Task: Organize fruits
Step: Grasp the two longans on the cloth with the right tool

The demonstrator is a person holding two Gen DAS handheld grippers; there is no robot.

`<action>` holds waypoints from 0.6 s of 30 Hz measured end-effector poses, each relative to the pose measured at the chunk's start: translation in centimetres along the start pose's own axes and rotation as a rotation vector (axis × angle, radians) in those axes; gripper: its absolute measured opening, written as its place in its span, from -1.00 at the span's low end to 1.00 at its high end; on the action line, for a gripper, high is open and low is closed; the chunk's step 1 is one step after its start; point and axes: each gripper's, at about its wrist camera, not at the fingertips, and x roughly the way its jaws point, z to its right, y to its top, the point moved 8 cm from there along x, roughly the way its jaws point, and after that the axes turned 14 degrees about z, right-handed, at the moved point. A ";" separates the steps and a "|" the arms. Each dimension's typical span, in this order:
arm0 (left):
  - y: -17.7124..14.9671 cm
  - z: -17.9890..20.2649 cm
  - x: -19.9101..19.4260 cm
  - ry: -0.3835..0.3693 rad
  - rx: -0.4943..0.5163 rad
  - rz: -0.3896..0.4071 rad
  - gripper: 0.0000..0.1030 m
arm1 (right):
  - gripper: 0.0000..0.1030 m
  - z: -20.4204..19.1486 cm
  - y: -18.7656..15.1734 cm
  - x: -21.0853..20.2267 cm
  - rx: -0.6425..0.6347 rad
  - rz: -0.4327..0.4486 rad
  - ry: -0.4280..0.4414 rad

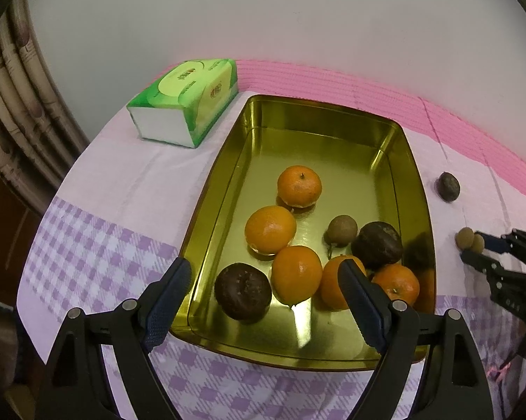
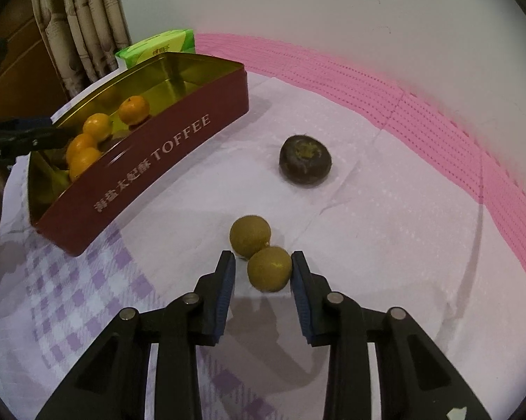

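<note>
A small olive-brown fruit (image 2: 269,268) is being bracketed on the cloth by the right gripper (image 2: 263,266), whose jaws are standing partly open: the right pad is lying against the fruit's skin, while a narrow gap is being left at the left pad. A second fruit of the same kind (image 2: 250,235) is sitting just beyond, touching the first. A dark round fruit (image 2: 305,159) is resting further out, well apart, with bare cloth around it.

The toffee tin (image 2: 165,147) is lying to the left of the pair, its long red wall being presented to the right gripper. Five oranges are being held inside, among them one near the middle (image 1: 299,186), together with two dark fruits, one by the near wall (image 1: 242,290), and a small brown one (image 1: 341,230).

The left gripper (image 1: 264,267) is being held above the tin's near end, jaws spread wide and gripping nothing. A green tissue pack (image 1: 189,101) is sitting beyond the tin's far left corner. The pink mat (image 1: 333,80) is bordering the tablecloth (image 1: 98,245) at the wall side
</note>
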 end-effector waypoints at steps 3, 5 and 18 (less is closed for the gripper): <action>0.0 0.0 0.0 0.002 -0.004 0.000 0.67 | -0.38 0.0 0.4 0.4 0.007 0.005 0.005; 0.0 0.0 0.0 0.001 -0.002 -0.002 0.67 | -0.37 -0.2 0.3 0.4 -0.008 0.011 0.001; 0.1 0.2 -0.2 0.020 0.015 0.005 0.67 | -0.54 1.1 -0.2 -0.3 0.042 0.052 -0.094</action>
